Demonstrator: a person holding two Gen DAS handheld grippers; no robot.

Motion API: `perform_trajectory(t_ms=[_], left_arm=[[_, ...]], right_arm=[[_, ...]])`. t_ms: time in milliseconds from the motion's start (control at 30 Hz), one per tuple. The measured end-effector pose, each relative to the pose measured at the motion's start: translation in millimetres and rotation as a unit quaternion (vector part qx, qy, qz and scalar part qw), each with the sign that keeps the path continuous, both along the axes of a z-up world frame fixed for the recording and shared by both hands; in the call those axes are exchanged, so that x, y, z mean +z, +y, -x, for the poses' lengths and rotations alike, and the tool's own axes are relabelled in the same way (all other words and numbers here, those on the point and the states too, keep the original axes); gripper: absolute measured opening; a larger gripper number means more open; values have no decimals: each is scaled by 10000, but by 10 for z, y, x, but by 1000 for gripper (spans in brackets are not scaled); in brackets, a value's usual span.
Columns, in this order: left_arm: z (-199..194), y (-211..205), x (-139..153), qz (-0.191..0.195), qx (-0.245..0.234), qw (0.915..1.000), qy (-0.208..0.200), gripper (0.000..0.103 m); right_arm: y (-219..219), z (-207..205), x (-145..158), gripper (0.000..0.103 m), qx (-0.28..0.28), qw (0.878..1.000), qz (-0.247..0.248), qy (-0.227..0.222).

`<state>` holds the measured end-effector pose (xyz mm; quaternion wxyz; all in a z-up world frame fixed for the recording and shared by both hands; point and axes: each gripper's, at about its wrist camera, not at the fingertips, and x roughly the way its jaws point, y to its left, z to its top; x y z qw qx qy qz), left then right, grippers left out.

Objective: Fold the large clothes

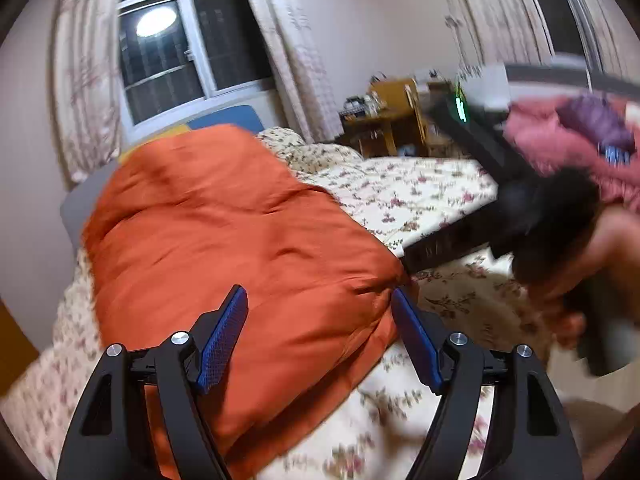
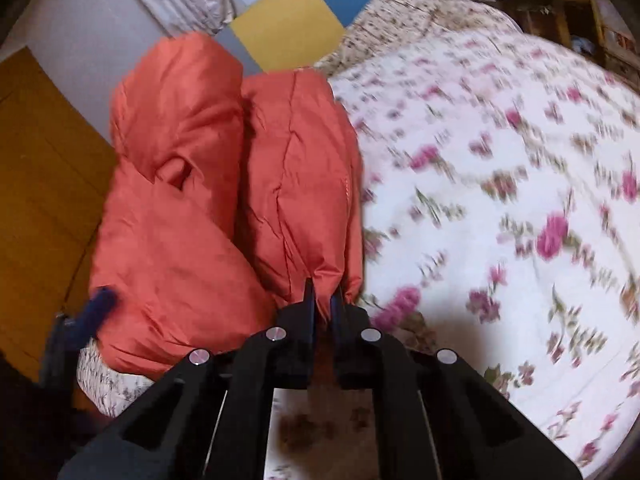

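Note:
An orange puffy jacket (image 1: pixel 240 232) lies on the floral bedspread (image 1: pixel 432 196), folded into a long bundle. My left gripper (image 1: pixel 320 312) is open, its blue pads (image 1: pixel 224 340) spread just above the jacket's near end, holding nothing. In the right wrist view the jacket (image 2: pixel 192 200) shows as two padded folds side by side. My right gripper (image 2: pixel 322 300) is shut on the lower edge of the right fold. In the left wrist view the right gripper (image 1: pixel 404 264) reaches in from the right to the jacket's corner. The left gripper's blue pad shows in the right wrist view (image 2: pixel 98 308) at the jacket's left edge.
The bed (image 2: pixel 500 200) spreads to the right of the jacket. A window (image 1: pixel 176 48) with curtains and a blue and yellow headboard (image 2: pixel 304 12) stand behind. A wooden table (image 1: pixel 384 120) with clutter and a pink pile (image 1: pixel 568 136) sit at the far right. A wooden floor (image 2: pixel 40 184) lies left.

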<state>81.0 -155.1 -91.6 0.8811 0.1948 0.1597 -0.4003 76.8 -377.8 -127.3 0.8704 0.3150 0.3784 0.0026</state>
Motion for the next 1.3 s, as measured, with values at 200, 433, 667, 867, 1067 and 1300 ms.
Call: perform_trajectory(t_ms=[200, 433, 667, 867, 1067, 1300], left_arm=[[-347, 551, 156, 789, 1254, 9885, 313, 74], [-1199, 1008, 152, 1451, 2834, 9405, 1186, 74], [-1561, 992, 130, 1765, 2828, 9247, 1840, 75], [-1607, 918, 115, 1846, 2731, 9226, 2002, 75], [-1686, 889, 158, 1845, 2785, 9157, 2233, 75], [-1642, 470, 410, 1357, 2372, 9452, 1785, 75]], right_arm=[[31, 99, 0, 5, -77, 9997, -142, -175], [-96, 95, 216, 17, -112, 9992, -169, -338], [-132, -46, 902, 47, -43, 9924, -36, -1233], [36, -822, 1022, 60, 443, 9949, 116, -899], [211, -913, 1179, 13, 423, 9919, 683, -987], [-10, -832, 856, 10, -161, 9948, 758, -655]])
